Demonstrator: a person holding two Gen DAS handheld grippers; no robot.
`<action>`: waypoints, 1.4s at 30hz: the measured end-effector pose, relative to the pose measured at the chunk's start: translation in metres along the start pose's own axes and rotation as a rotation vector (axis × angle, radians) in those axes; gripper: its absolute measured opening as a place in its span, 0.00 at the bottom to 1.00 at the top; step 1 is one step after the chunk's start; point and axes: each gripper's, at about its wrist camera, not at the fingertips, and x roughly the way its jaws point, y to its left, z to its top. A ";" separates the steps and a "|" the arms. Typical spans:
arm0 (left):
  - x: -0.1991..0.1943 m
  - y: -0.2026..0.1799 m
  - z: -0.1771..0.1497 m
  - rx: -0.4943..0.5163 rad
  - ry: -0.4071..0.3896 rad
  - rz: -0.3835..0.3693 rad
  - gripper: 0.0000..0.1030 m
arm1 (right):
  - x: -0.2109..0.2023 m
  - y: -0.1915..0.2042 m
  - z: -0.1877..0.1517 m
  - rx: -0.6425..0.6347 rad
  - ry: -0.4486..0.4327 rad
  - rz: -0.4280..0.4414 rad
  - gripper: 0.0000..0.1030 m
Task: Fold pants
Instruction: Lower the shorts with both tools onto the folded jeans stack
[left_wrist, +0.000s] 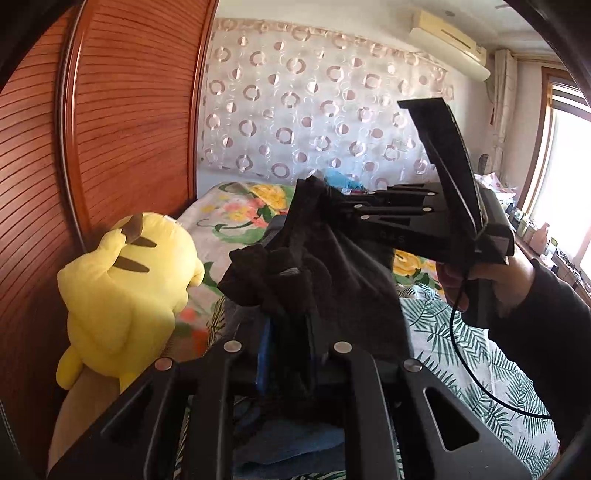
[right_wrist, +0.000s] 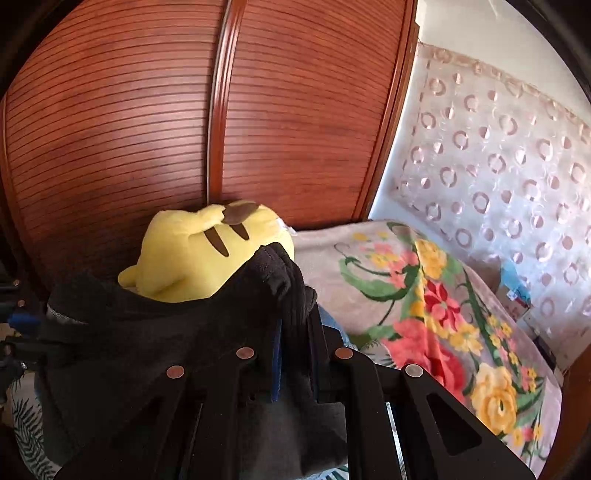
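black soft knit pants (left_wrist: 314, 273) bunched mid-air above the bed (left_wrist: 461, 332) | left gripper (left_wrist: 288, 354) and right gripper (right_wrist: 295, 332) each clamped on 1 edge | risk: thick folds slipping out, snagging yellow plush toy (left_wrist: 125, 288)

A yellow plush toy (left_wrist: 125, 284) sits against a reddish slatted wooden wardrobe (left_wrist: 122, 110) beside a floral blanket (right_wrist: 436, 314) spread on the bed. Behind hangs a pale curtain with ring patterns (left_wrist: 314, 110), with a wall air conditioner (left_wrist: 448, 40) above and a bright window (left_wrist: 569, 177) at right.
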 end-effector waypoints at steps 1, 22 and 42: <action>0.001 0.001 -0.001 -0.004 0.009 0.005 0.16 | 0.002 -0.002 -0.002 0.010 0.010 -0.003 0.11; 0.005 -0.004 -0.012 0.025 0.076 0.016 0.53 | -0.018 -0.024 -0.040 0.201 0.052 0.015 0.30; -0.015 -0.007 -0.021 0.061 0.074 0.054 0.55 | -0.072 0.008 -0.055 0.276 -0.006 -0.023 0.30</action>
